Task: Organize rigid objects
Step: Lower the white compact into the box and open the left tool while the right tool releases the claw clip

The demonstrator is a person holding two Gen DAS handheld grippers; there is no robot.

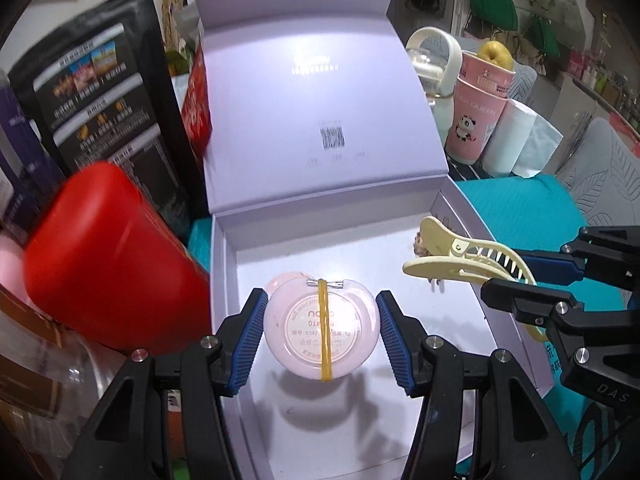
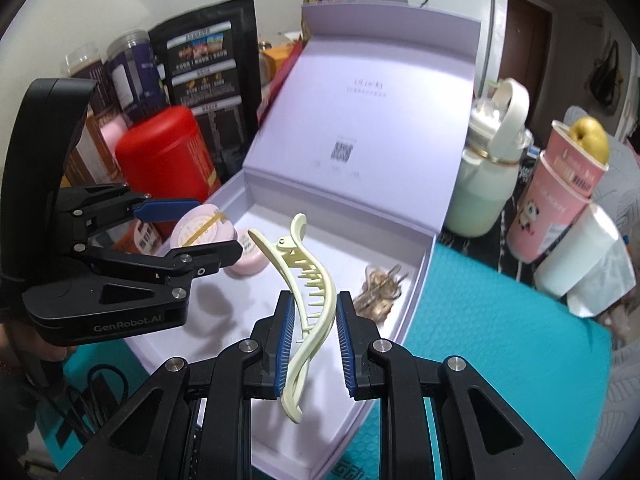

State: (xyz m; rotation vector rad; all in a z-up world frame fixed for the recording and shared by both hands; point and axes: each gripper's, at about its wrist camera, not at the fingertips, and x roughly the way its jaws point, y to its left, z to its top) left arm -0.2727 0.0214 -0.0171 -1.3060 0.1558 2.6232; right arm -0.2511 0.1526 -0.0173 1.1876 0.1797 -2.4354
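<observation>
The box point(image 1: 320, 128) is pale purple. The round case point(image 1: 321, 330) is pink with a yellow band point(image 1: 325, 336). The clip point(image 2: 310, 300) is pale yellow. The can point(image 1: 108, 264) is red, the mat point(image 2: 500, 340) teal. A blurry tangle point(image 2: 378, 290) looks brownish-gold.

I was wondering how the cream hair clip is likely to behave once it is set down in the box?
The cream hair clip looks like rigid plastic, so it should probably keep its shape. Its curved, S-shaped body may rock or tip over. The thin teeth look fragile and might snag the brownish hair accessory lying nearby.
</observation>
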